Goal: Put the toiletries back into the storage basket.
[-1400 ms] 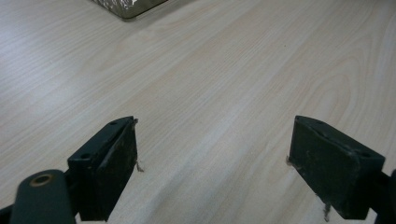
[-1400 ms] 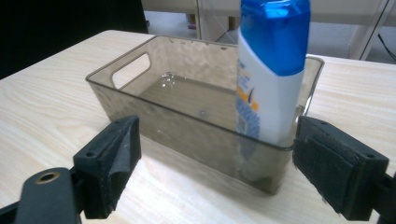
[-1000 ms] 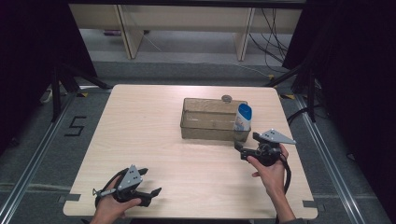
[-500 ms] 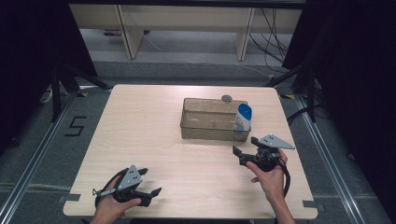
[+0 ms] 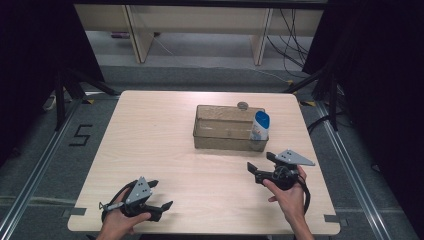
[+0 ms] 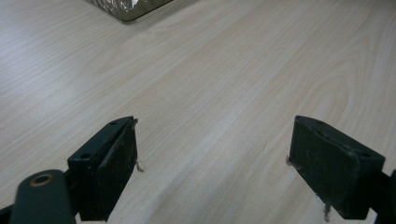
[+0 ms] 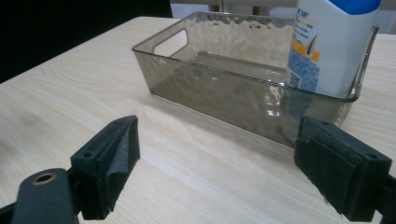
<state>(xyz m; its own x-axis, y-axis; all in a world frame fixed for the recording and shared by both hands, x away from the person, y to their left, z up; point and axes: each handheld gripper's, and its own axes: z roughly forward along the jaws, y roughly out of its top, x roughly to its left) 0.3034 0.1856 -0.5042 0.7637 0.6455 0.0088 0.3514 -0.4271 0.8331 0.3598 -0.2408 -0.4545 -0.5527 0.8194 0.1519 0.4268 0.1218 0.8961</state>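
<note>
I see bare wood over the table's (image 5: 150,135) whole left half and along its near edge, so either gripper could sweep there freely. What blocks the way is the clear bin (image 5: 225,134) toward the far right, with a white bottle (image 5: 259,126) upright in its right end. A small round object (image 5: 243,105) sits just behind the bin's far wall.
</note>
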